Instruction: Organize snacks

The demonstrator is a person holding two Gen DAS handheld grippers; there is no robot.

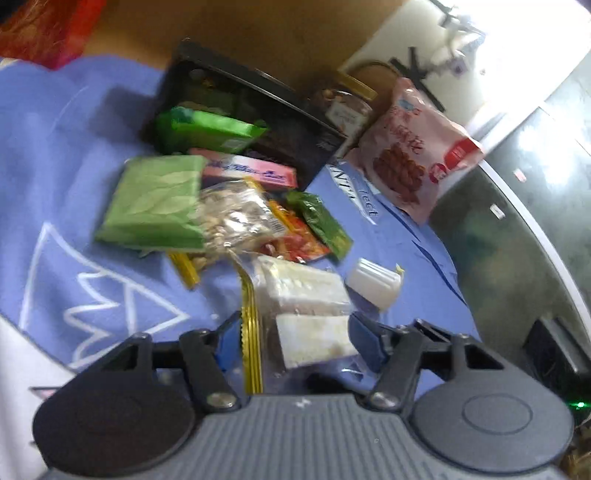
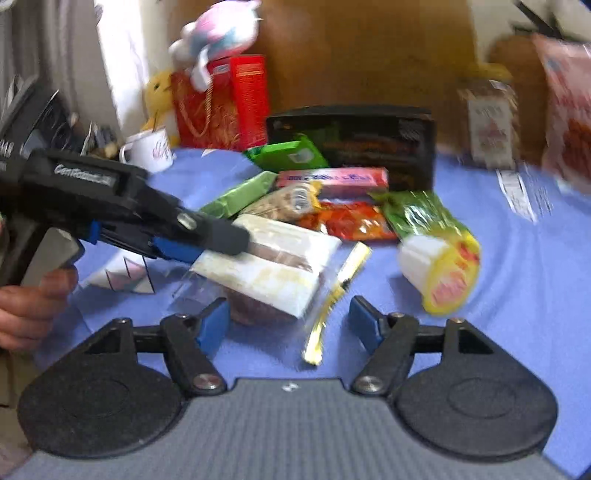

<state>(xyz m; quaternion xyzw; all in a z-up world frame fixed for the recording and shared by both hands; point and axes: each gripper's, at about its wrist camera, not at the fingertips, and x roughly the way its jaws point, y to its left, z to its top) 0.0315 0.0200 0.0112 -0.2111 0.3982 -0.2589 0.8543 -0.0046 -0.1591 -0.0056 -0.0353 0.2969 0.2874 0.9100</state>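
A pile of snacks lies on a blue cloth [image 1: 74, 155]: green packs [image 1: 155, 199], a pink bar [image 1: 251, 171], a nut bag [image 1: 232, 218], a red packet [image 1: 295, 240], a white cup [image 1: 375, 282]. A black box [image 1: 258, 122] stands behind. My left gripper [image 1: 290, 341] is open, its fingers on either side of a clear bag of white cakes [image 1: 310, 314]. In the right wrist view the left gripper [image 2: 192, 243] reaches over that bag [image 2: 273, 262]. My right gripper [image 2: 290, 325] is open and empty in front of the bag.
A pink snack bag [image 1: 413, 155] and a jar [image 1: 347, 107] stand at the back right. A red gift bag [image 2: 218, 107], plush toys [image 2: 218, 29] and a mug [image 2: 151, 147] stand at the back left. The table edge [image 1: 517, 206] curves on the right.
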